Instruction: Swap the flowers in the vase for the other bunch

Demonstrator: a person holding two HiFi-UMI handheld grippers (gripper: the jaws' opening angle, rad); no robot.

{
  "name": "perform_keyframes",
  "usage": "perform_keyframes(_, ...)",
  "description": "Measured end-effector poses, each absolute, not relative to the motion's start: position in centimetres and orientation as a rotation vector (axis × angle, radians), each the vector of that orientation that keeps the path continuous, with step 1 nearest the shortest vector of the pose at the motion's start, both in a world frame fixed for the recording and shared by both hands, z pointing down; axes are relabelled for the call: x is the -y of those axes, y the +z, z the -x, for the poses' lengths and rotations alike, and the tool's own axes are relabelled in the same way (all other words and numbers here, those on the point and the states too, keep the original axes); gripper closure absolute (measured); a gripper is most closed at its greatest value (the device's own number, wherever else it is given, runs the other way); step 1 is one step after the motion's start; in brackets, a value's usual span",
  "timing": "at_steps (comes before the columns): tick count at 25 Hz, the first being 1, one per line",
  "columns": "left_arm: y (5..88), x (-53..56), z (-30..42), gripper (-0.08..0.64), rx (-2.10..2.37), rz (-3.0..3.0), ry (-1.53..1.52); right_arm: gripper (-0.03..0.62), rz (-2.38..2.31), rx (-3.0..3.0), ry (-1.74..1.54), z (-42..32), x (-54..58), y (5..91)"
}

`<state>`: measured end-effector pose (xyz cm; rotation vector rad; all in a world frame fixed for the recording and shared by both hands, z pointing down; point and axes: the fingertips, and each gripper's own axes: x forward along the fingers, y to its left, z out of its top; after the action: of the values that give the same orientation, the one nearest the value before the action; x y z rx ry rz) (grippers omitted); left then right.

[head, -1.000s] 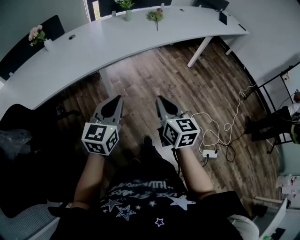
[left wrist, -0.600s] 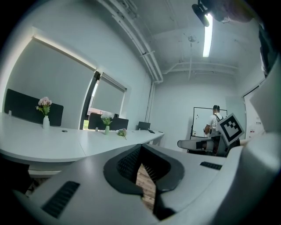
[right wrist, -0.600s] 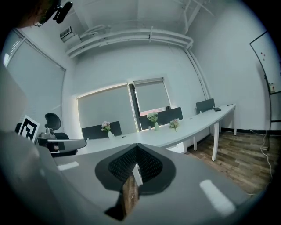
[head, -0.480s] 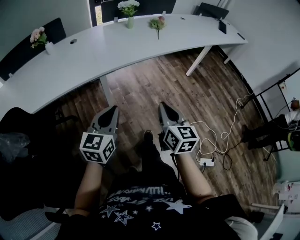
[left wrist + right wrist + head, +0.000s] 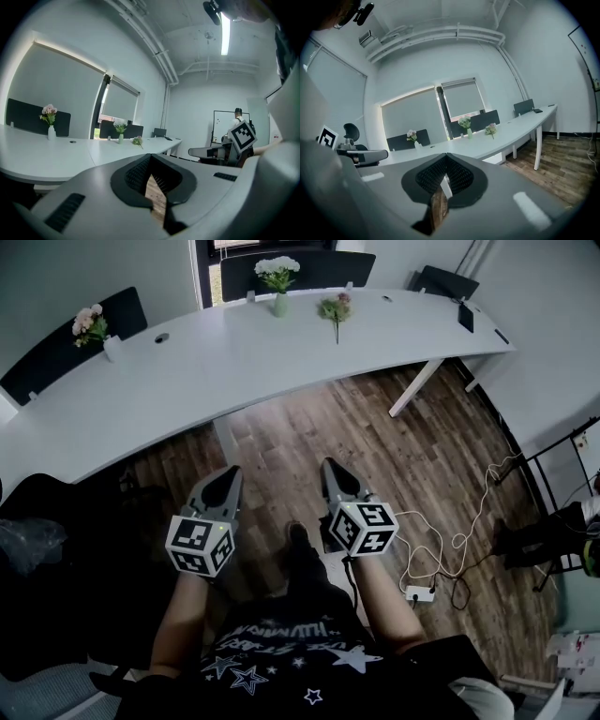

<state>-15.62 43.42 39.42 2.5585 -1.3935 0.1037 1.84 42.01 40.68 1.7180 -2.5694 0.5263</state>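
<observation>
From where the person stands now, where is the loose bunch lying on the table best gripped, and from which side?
Probably by the thin bare stem of the loose bunch, not the blooms. It lies flat on the table with the stem end pointing to the near edge, so come from the near side, jaws across the stem.

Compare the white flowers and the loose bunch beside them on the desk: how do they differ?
The white flowers stand upright in a vase; the loose bunch lies flat on the table, with no vase. The white flowers have white blooms; the loose bunch looks pinkish. Shared: both have green leaves and sit near the far edge of the same table.
</observation>
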Motion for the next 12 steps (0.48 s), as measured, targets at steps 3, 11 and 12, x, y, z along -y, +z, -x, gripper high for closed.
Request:
perform_keyframes(3, 39.6, -41.0, 15.3, 0.552, 1.417, -2.541, 0.103, 0.589, -1.685, 2.591, 0.525, -2.3, -39.0, 40.8)
perform_keyframes(11, 39.7, -32.3, 13.7, 0.552, 1.477, -2.478, 0.171, 0.589, -1.609, 2.580, 0.507, -3.9, -28.9, 40.8)
perform_keyframes(12, 39.5, -31.1, 13.5, 0.552, 1.486, -2.473, 0.174, 0.589, -1.596, 2.582, 0.497, -4.1, -27.8, 40.7)
